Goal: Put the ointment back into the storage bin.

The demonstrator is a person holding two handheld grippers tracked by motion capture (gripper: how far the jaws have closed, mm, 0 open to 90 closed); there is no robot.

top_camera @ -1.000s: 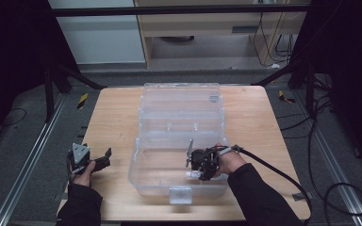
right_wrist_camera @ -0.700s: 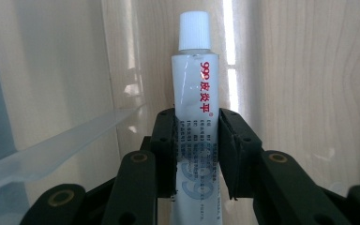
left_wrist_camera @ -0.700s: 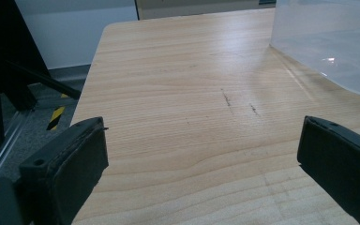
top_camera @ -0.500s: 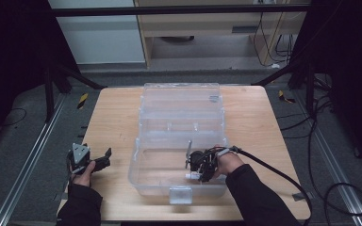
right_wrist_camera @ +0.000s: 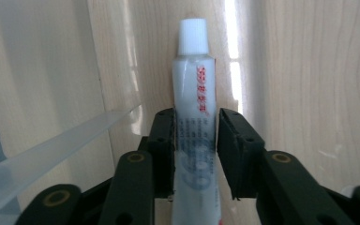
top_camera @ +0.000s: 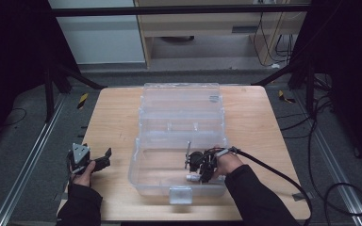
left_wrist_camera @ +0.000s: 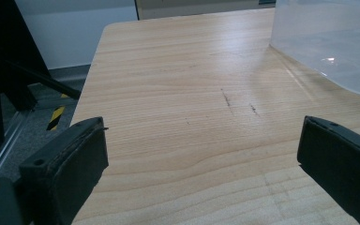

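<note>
The right gripper (top_camera: 194,168) reaches into the near part of the clear plastic box (top_camera: 181,107), which stands open at the middle of the wooden table (top_camera: 115,117). Between its black jaws sits a white tube (right_wrist_camera: 194,103) with red lettering and a white cap, pointing away from the gripper along the box floor. In the right gripper view the left pad lies against the tube, while a thin sliver of gap shows beside the right pad; the jaws have just been opening a little, with the tube between them. Compared with the earlier frames, the right hand (top_camera: 224,162) sits in almost the same spot inside the box, only slightly lower and nearer; the tube's cap end now lies close to the box floor (top_camera: 191,177).

The left gripper (top_camera: 94,162) rests at the near left of the table, well apart from the box, in the same place as before. Its jaws stand wide with only bare wood between them, and the box's corner (left_wrist_camera: 328,42) shows to the far right in the left gripper view.
</note>
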